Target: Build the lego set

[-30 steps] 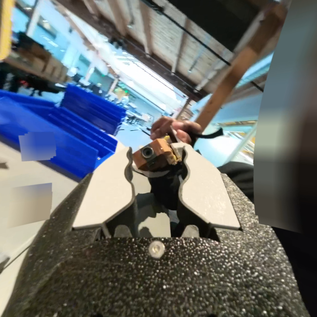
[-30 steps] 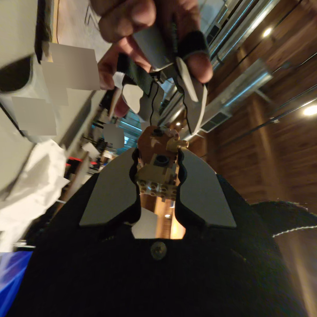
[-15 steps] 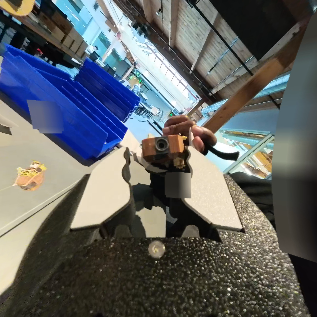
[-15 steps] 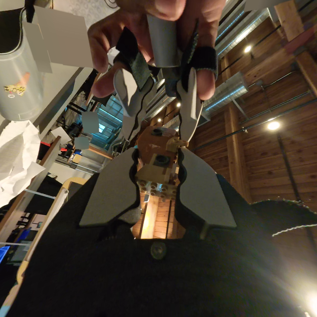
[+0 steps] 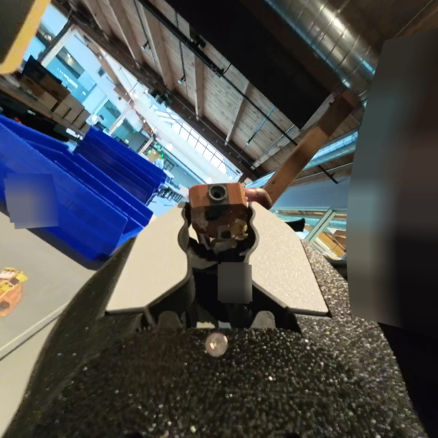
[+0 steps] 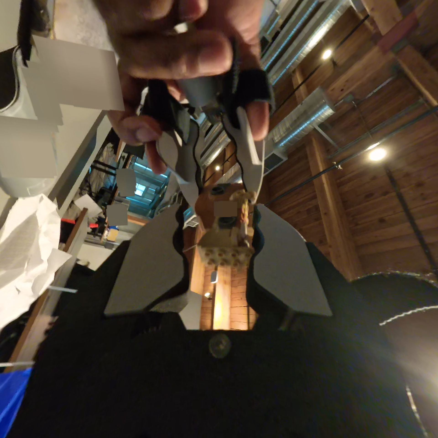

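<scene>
A small brown and tan lego model [image 5: 201, 199] is held up in the air between both grippers. My left gripper [image 5: 218, 213] is shut on its brown end, with a dark round hole facing that camera. In the right wrist view the left gripper [image 6: 225, 199] comes down from above, held by a hand [image 6: 177, 47], and its tips touch the model [image 6: 206, 203]. My right gripper [image 6: 216, 220] stands around the tan studded end. Its jaws are slightly apart, with a gap showing on the model's left side.
Blue bins [image 5: 83, 189] stand on the grey table [image 5: 47, 272] at the left. A second small brown and yellow lego build [image 5: 10, 291] lies on that table. Crumpled white paper [image 6: 26, 248] lies at the left of the right wrist view.
My left gripper has closed in on the brown end of the model. My right gripper's jaws have widened a little around the tan end. Both grippers have tilted.
</scene>
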Demonstrator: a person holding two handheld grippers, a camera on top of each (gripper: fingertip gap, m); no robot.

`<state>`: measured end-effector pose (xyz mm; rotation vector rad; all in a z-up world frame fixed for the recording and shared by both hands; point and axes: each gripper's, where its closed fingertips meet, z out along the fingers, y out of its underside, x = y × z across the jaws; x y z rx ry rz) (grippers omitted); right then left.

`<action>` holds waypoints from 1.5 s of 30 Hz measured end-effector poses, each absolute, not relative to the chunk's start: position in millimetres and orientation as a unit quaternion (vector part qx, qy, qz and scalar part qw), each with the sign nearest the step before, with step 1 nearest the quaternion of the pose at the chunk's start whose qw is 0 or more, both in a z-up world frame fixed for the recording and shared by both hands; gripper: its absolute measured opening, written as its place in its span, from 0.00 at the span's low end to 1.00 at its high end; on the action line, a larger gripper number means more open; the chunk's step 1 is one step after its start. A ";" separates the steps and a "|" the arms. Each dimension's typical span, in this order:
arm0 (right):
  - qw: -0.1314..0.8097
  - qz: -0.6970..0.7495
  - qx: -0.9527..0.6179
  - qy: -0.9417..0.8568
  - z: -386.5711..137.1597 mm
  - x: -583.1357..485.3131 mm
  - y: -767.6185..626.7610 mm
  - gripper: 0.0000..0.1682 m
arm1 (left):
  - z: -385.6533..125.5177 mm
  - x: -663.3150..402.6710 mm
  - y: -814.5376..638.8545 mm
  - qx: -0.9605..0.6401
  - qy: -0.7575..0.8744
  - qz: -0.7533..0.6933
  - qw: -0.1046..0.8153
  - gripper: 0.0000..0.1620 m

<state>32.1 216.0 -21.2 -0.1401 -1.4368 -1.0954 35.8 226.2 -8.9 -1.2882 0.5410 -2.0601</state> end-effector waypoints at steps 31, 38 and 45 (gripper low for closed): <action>0.627 0.103 -0.423 -0.646 5.2 10.9 154.1 0.37 | 13.4 0.4 139.6 -0.145 0.511 -0.415 0.739 0.28; 0.616 0.145 -0.433 -0.642 2.4 6.0 150.2 0.34 | 12.7 1.1 135.6 -0.139 0.514 -0.426 0.732 0.28; 0.611 0.199 -0.466 -0.608 5.6 4.4 155.4 0.31 | 27.5 -4.3 147.5 -0.173 0.454 -0.496 0.720 0.28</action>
